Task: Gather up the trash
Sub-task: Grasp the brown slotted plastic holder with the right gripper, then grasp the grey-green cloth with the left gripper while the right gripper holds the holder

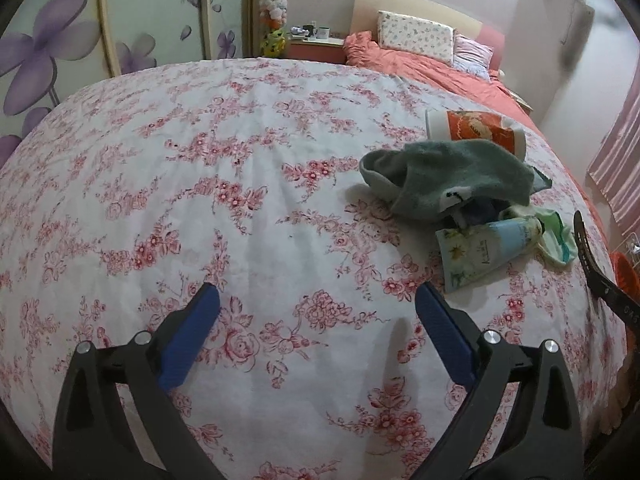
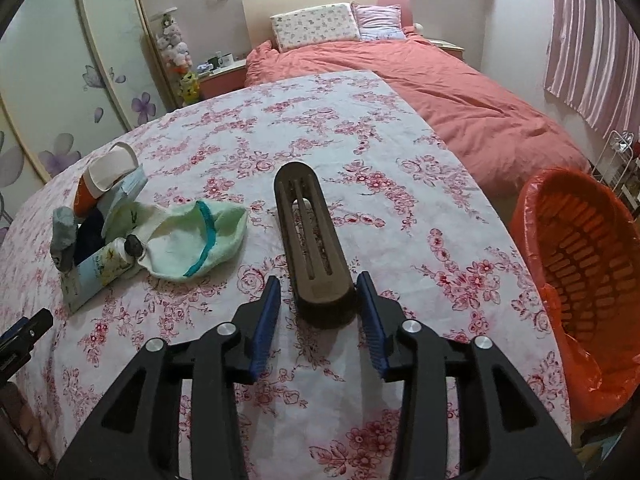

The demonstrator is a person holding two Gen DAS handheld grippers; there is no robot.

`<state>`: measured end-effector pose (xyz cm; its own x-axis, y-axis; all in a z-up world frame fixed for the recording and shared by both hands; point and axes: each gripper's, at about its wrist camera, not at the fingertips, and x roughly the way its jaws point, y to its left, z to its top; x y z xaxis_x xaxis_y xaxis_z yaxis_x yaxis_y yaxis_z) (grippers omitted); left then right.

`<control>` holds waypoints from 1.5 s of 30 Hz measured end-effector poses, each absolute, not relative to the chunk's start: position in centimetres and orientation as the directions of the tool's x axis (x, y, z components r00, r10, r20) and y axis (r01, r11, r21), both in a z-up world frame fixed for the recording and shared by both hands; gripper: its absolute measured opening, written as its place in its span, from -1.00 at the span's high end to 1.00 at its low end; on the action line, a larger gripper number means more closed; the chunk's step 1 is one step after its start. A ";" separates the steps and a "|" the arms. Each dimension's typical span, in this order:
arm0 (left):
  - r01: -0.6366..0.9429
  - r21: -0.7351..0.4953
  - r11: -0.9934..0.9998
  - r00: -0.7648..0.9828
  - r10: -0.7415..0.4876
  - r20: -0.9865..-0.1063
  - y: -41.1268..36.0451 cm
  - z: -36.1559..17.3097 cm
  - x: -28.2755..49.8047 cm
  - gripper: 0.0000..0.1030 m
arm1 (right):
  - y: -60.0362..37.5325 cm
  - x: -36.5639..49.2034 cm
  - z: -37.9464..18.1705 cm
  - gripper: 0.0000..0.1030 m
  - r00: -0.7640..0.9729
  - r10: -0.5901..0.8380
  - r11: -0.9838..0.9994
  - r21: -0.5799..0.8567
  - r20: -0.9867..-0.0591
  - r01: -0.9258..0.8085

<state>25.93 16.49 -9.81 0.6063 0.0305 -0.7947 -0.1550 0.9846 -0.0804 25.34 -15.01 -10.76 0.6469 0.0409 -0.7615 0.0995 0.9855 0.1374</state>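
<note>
A long dark brown slotted piece (image 2: pixel 310 236) lies on the floral table cloth (image 2: pixel 400 240), its near end between the blue pads of my open right gripper (image 2: pixel 318 300); I cannot tell if they touch. A pile lies to its left: a pale green sock (image 2: pixel 192 240), a flowered tube (image 2: pixel 96 272), a grey sock (image 2: pixel 64 236) and an orange-and-white cup (image 2: pixel 100 180). In the left wrist view my left gripper (image 1: pixel 318 304) is open and empty over bare cloth, with the grey-green sock (image 1: pixel 448 180), tube (image 1: pixel 480 252) and cup (image 1: pixel 476 128) to its right.
An orange bin (image 2: pixel 580 280) lined with an orange bag stands at the table's right edge. A bed with a salmon cover (image 2: pixel 460 92) lies beyond the table. Wardrobe doors (image 1: pixel 60 40) with purple flowers stand on the left.
</note>
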 end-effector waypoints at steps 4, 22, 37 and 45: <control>-0.152 -0.061 0.987 0.595 0.042 -0.802 16.2 -10.0 26.1 -0.92 | -14.9 25.3 -10.7 0.16 0.647 0.042 0.986 0.137 -0.761 0.096; -0.146 0.005 0.989 0.567 0.088 -0.819 15.4 -10.3 26.4 -0.94 | -14.6 27.2 -10.5 0.15 0.633 -0.020 0.994 0.054 -0.774 0.097; -0.041 -0.142 0.989 0.684 -0.076 -0.725 11.9 -5.5 28.7 -0.85 | -15.2 27.0 -10.5 0.34 0.635 -0.043 0.988 0.063 -0.772 0.144; -0.027 -0.093 0.995 0.634 -0.055 -0.772 9.5 -6.9 32.4 -0.72 | -15.3 27.0 -10.6 0.33 0.635 -0.036 0.987 0.072 -0.771 0.143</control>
<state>32.41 9.49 -6.95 0.6336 -0.0550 -0.7717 -0.0271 0.9953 -0.0933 27.00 -15.31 -10.59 0.6354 -0.0360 -0.7713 0.1434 0.9870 0.0720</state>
